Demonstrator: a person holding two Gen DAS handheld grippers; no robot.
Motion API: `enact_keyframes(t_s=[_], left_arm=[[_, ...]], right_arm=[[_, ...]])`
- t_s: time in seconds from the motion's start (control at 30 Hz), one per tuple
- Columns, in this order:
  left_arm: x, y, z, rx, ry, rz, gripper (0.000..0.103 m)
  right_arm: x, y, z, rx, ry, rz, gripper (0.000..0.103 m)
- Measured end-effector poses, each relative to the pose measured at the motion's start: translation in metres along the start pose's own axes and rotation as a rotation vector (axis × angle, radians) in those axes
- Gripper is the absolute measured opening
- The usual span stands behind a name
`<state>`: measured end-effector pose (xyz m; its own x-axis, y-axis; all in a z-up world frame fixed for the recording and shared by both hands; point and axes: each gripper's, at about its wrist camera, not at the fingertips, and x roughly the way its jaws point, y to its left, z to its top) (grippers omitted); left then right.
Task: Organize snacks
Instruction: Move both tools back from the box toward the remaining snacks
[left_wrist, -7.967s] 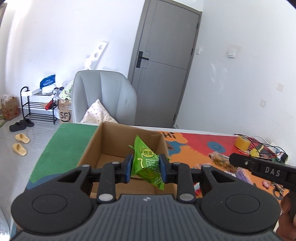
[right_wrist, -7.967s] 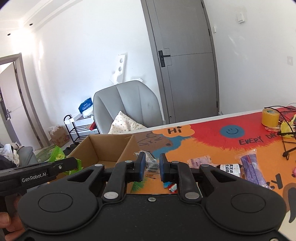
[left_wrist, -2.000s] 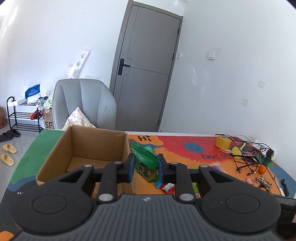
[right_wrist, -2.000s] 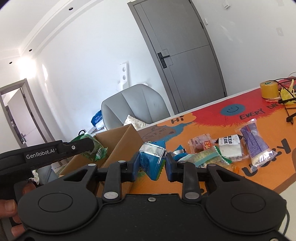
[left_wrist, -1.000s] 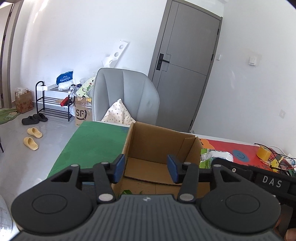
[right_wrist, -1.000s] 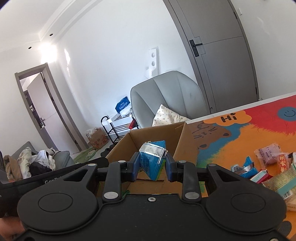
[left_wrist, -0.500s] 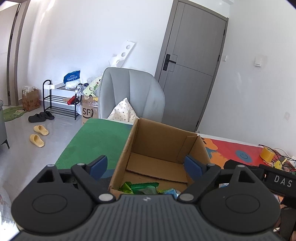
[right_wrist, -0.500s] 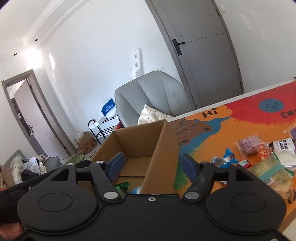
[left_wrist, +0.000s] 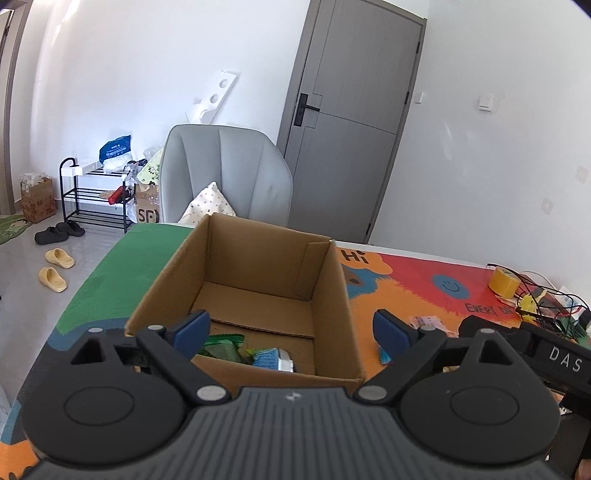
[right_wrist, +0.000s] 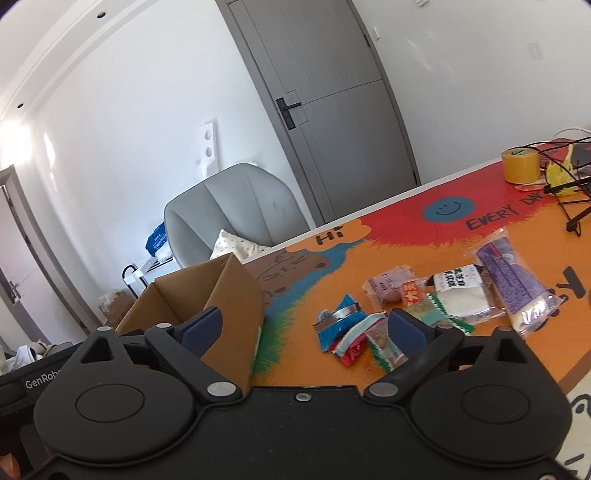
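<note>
In the cardboard box (left_wrist: 258, 280): green packet (left_wrist: 221, 345) and blue packet (left_wrist: 273, 360), just dropped; my left gripper (left_wrist: 291, 330) and right gripper (right_wrist: 303, 326) now spread empty; loose snacks (right_wrist: 424, 299) remain.

Daylight fills the room, bright and even, strongest from the left, where the white wall (right_wrist: 22, 136) blows out into glare. Shadows are soft. Both fisheye views bend the grey door (left_wrist: 343, 122) and darken at the corners. Detail stays fairly sharp, with slight softness toward the edges.
</note>
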<state>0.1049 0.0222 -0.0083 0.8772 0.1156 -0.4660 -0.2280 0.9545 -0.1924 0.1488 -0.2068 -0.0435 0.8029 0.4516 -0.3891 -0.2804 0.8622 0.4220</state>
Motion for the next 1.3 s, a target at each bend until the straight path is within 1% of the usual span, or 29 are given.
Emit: enact_keyframes(t_s=[0.23, 0.3, 0.5, 0.7, 0.87, 0.93, 1.17, 1.3], left_arm=[[-0.001, -0.029, -0.007, 0.049, 0.025, -0.049, 0.094], [-0.001, -0.036, -0.009, 0.065, 0.026, -0.053, 0.094], [0.000, -0.054, -0.013, 0.072, 0.025, -0.068, 0.094], [0.003, -0.076, -0.019, 0.098, 0.032, -0.106, 0.094], [0.008, -0.094, -0.022, 0.113, 0.033, -0.137, 0.093], [0.011, -0.101, -0.023, 0.119, 0.043, -0.148, 0.092], [0.027, -0.121, -0.030, 0.142, 0.067, -0.167, 0.091], [0.039, -0.131, -0.035, 0.152, 0.094, -0.173, 0.091]], right_arm=[[-0.013, -0.026, 0.001, 0.013, -0.021, -0.056, 0.100], [-0.017, -0.035, 0.000, 0.019, -0.026, -0.073, 0.100], [-0.029, -0.064, -0.004, 0.046, -0.041, -0.104, 0.100], [-0.038, -0.087, -0.005, 0.054, -0.050, -0.118, 0.097], [-0.039, -0.104, -0.006, 0.067, -0.040, -0.124, 0.086], [-0.039, -0.109, -0.006, 0.073, -0.036, -0.128, 0.083], [-0.036, -0.127, -0.008, 0.090, -0.030, -0.142, 0.077], [-0.029, -0.136, -0.010, 0.101, -0.020, -0.150, 0.076]])
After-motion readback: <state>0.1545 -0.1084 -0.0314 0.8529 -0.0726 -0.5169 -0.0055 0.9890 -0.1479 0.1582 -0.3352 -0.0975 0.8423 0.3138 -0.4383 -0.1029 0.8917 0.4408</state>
